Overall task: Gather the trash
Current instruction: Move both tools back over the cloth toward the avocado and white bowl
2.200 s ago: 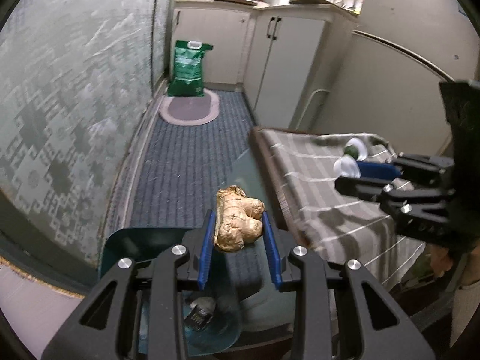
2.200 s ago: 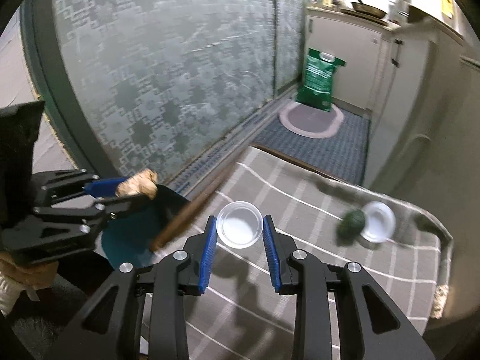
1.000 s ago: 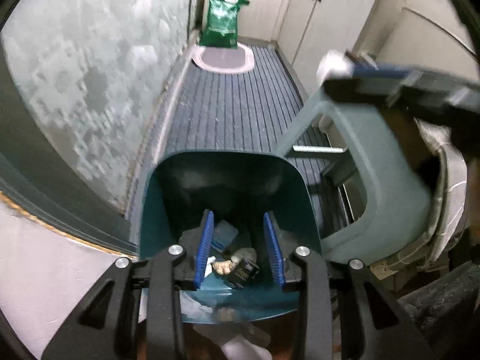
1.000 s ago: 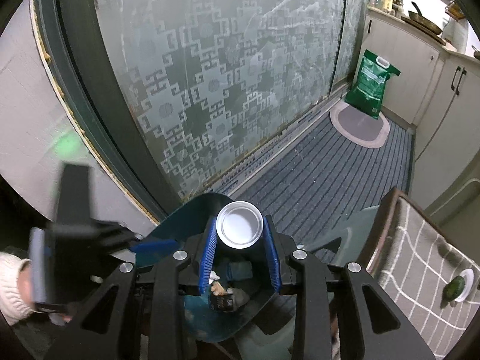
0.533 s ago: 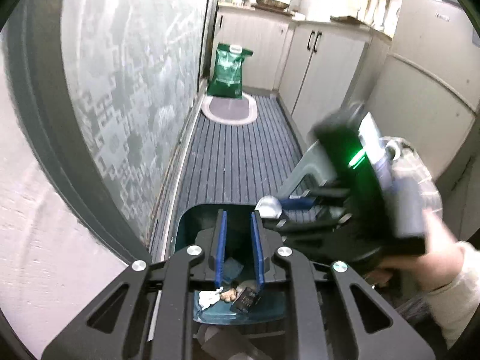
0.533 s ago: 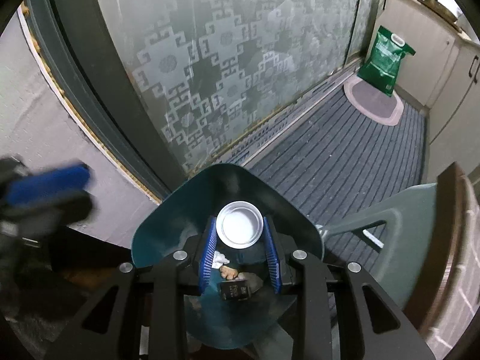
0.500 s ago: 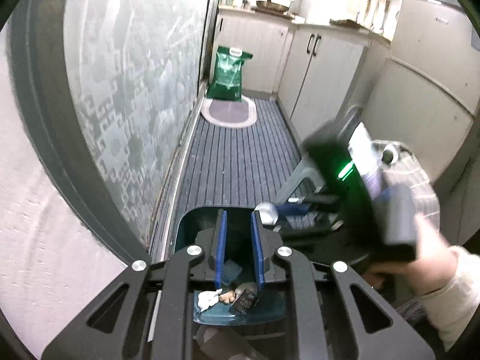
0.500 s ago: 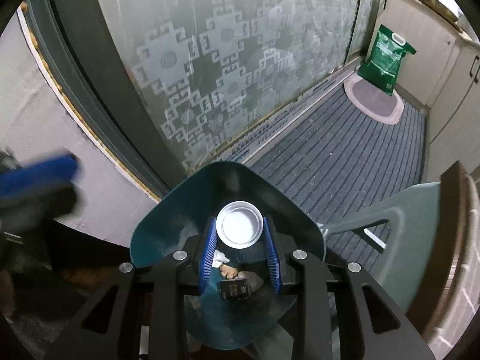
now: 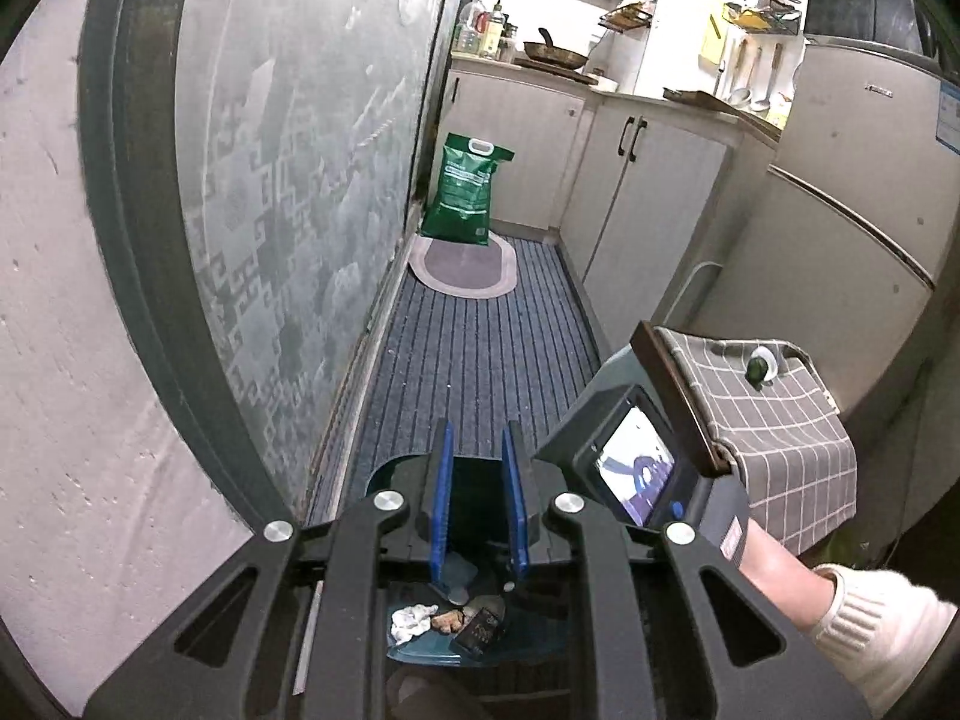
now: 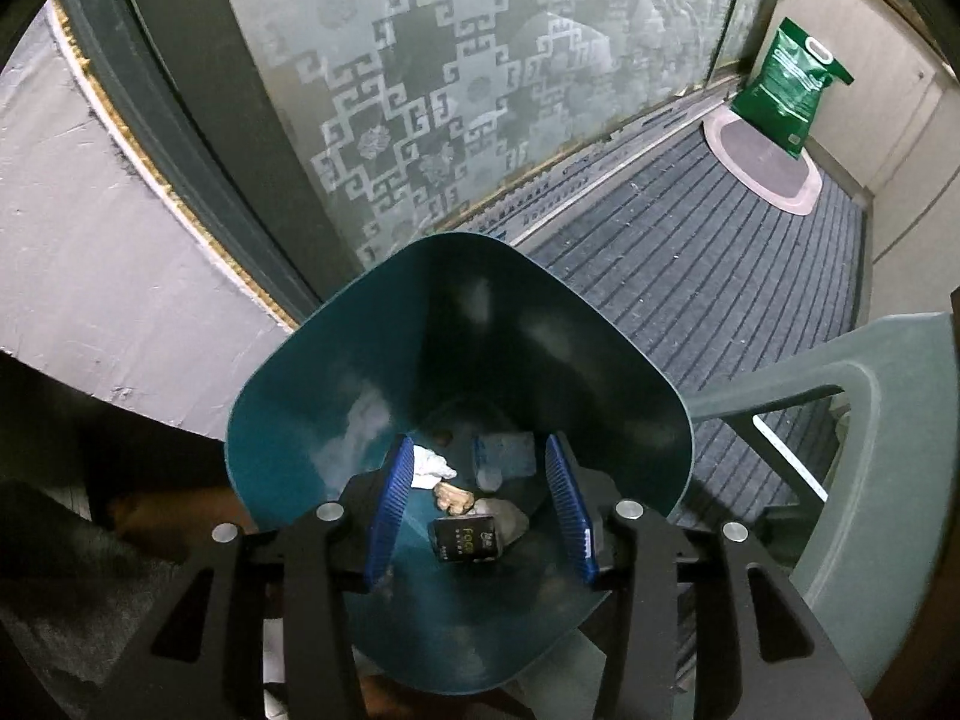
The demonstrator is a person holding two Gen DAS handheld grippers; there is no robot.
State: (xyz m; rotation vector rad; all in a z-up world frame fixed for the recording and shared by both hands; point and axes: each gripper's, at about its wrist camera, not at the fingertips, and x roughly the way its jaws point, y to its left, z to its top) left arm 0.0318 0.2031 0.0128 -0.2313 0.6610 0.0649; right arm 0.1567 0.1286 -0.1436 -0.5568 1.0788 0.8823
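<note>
Right wrist view: right gripper [image 10: 480,516] hangs over the teal bin [image 10: 420,312], jaws spread and empty. Beneath it lie a black box [image 10: 465,538], ginger [image 10: 454,497] and tissue [image 10: 432,463]. Left gripper [image 9: 478,504], fingers parted and empty, hovers beside it.

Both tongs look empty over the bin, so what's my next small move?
Probably lift the right tongs out of the teal bin and swing back toward the checked cloth. Its jaws are open and empty, and a green item on a white lid sits there uncollected.
</note>
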